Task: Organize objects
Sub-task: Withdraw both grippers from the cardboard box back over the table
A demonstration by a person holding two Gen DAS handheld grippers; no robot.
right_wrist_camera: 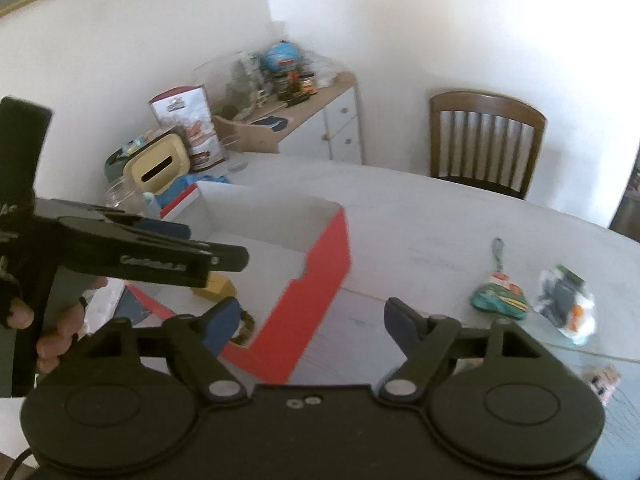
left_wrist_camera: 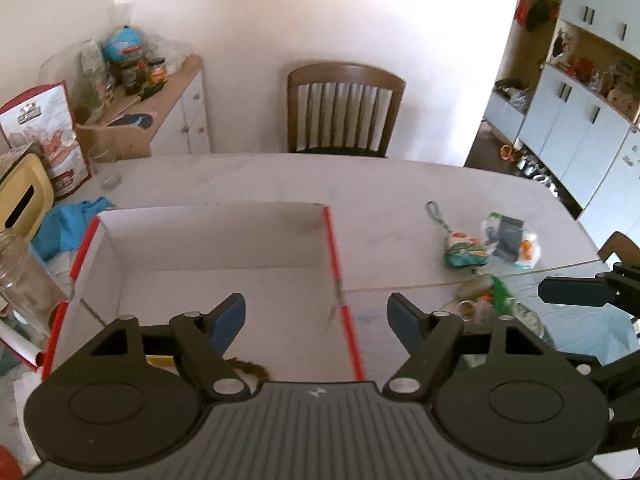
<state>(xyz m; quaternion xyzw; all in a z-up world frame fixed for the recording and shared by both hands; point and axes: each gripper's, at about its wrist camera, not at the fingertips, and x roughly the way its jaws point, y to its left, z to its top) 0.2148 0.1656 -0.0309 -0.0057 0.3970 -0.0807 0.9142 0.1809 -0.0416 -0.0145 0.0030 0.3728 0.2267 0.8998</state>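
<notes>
**Two grippers wide apart over one red-and-white box; nothing held**

Two grippers, both spread with nothing between the blue pads. The left gripper (left_wrist_camera: 316, 314) hangs above the near right corner of the box (left_wrist_camera: 224, 240); the right gripper (right_wrist_camera: 310, 320) hangs just right of that box, over bare table. A hand (right_wrist_camera: 48, 320) grips the left tool's handle, seen at the left edge of the right wrist view.

One box: white inside, red outside, top open. Inside, close under the left gripper's left finger, lie one yellow object (right_wrist_camera: 216, 286) and one brown fuzzy item (left_wrist_camera: 248, 368); both are partly hidden, so I cannot tell what they are. The rest of the box floor is bare.

Two loose items lie ahead and to the right of both grippers, well outside the box: one green pouch with a strap (right_wrist_camera: 500, 296) and one clear packet (right_wrist_camera: 566, 304), just beside each other. One more blurred green item (left_wrist_camera: 486, 298) lies nearer the left gripper's right finger.

Surface: pale marbled table (left_wrist_camera: 380, 188), one wooden chair (left_wrist_camera: 346, 108) beyond it, white walls. Left of the box: one blue cloth (left_wrist_camera: 68, 224), one glass jar (left_wrist_camera: 20, 276), one yellow tissue box (right_wrist_camera: 158, 166), one printed carton (left_wrist_camera: 48, 132). One cluttered sideboard (left_wrist_camera: 176, 112) stands behind.
</notes>
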